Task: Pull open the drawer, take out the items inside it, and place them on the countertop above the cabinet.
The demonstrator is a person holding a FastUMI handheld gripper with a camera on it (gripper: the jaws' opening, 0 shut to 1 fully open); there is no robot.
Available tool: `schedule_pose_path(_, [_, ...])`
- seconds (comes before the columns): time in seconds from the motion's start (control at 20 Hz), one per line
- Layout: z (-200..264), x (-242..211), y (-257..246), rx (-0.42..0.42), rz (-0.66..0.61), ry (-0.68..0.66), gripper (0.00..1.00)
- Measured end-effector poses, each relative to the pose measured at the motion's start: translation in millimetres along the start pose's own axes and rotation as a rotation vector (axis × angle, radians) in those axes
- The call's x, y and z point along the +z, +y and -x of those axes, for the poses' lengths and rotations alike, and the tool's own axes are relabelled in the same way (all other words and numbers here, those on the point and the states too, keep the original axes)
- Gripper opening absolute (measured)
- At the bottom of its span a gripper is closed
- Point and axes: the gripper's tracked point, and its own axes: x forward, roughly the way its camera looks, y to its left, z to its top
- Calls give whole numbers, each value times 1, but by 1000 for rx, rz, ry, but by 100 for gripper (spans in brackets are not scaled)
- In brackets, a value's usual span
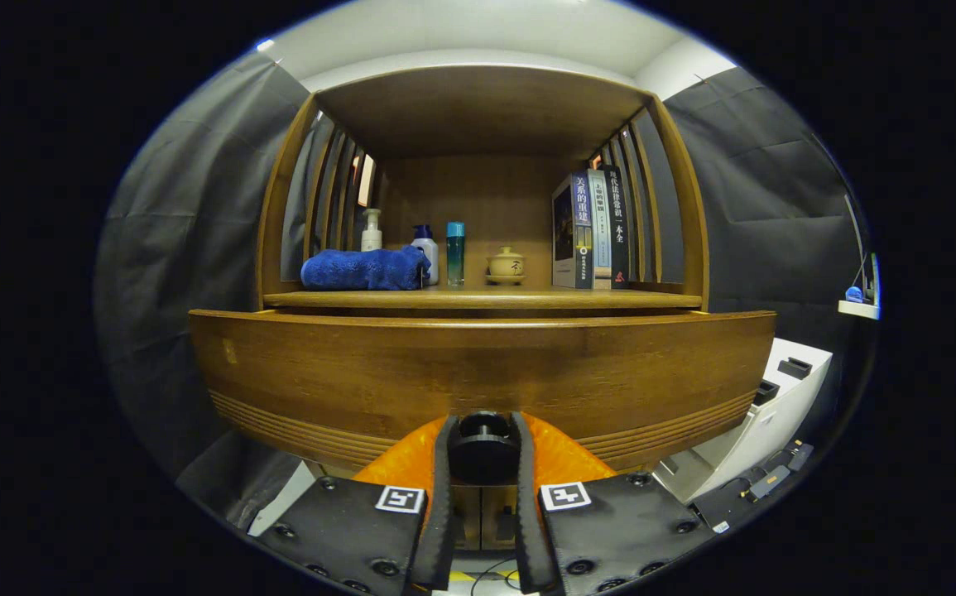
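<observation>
A wooden drawer front [478, 372] spreads wide just ahead of me, below the cabinet's countertop [482, 300]. Its round dark knob [484, 447] sits between my two fingers, and my gripper [484, 451] is shut on it, one finger pressed to each side. The drawer's top edge stands out a little from the countertop, so the drawer looks slightly pulled out. Its inside is hidden behind the front panel.
On the countertop stand a folded blue towel [364, 270], a white pump bottle [372, 232], a blue-capped bottle [425, 255], a teal tube [455, 253], a small lidded cup [506, 266] and several upright books [592, 232]. A white unit [763, 414] stands right of the cabinet.
</observation>
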Motion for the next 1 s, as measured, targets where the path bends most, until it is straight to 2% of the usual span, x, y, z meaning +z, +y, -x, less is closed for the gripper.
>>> schedule_pose_path(1.0, [77, -18, 0, 6, 6, 41, 37])
